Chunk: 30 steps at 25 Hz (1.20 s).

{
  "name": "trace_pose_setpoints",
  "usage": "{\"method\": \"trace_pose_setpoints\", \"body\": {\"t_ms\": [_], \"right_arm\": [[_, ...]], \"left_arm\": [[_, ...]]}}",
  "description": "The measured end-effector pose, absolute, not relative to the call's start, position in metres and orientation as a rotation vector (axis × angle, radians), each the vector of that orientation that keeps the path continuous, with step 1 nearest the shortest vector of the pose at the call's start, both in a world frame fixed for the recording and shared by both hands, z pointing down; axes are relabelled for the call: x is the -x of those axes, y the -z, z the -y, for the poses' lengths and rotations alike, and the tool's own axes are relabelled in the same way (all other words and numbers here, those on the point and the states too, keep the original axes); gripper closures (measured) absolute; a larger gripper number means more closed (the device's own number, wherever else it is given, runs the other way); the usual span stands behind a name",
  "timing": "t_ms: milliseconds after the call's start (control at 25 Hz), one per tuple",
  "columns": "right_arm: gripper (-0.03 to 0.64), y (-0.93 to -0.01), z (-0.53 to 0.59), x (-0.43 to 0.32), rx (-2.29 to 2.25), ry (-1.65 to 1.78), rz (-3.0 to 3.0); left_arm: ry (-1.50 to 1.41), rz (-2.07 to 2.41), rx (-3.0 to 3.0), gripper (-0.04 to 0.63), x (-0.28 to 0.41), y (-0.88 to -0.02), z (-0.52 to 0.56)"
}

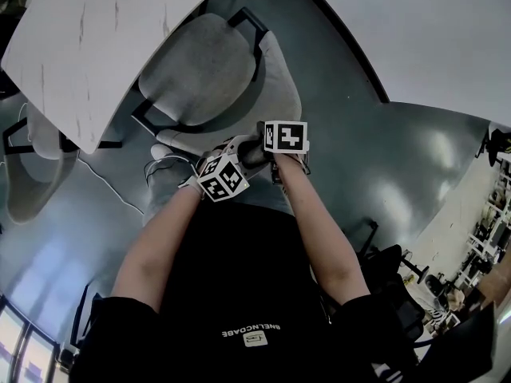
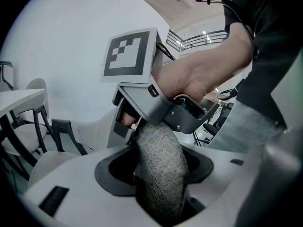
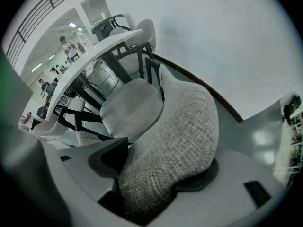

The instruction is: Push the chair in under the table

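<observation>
A chair with a grey fabric seat (image 1: 200,74) and a grey fabric backrest (image 1: 281,82) stands partly under the white table (image 1: 88,46). Both grippers sit side by side on the backrest's top edge. My left gripper (image 1: 238,148) is shut on the backrest (image 2: 158,164), whose fabric fills the gap of my left gripper (image 2: 158,195). Just beyond it, my right gripper (image 2: 144,126) clamps the same edge. In the right gripper view the backrest (image 3: 184,126) fills my right gripper (image 3: 158,193), with the seat (image 3: 130,110) and the table (image 3: 94,56) beyond.
A second grey chair (image 1: 32,170) stands at the left by the table's corner, and a thin cable (image 1: 108,186) trails over the grey floor. A white wall (image 1: 423,30) curves past on the right. Dark chairs (image 1: 391,270) stand behind me. People (image 3: 66,44) are far off.
</observation>
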State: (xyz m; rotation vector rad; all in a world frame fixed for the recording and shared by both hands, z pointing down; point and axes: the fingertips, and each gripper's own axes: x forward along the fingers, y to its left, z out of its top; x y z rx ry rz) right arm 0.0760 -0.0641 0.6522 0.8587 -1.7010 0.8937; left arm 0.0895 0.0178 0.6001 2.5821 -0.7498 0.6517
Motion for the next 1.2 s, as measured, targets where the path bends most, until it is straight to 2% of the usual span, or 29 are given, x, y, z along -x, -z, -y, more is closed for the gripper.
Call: {"method": "trace_pose_setpoints", "body": {"t_ms": [480, 1200], "right_arm": [[0.299, -0.652, 0.116, -0.065, -0.823, -0.810, 1.706], [0.298, -0.662, 0.133, -0.078, -0.819, -0.772, 1.658]], "left_arm": [[-0.622, 0.828, -2.516, 0.360, -0.082, -0.601, 0.033], [-0.665, 0.796, -2.487, 0.360, -0.092, -0.608, 0.049]]}}
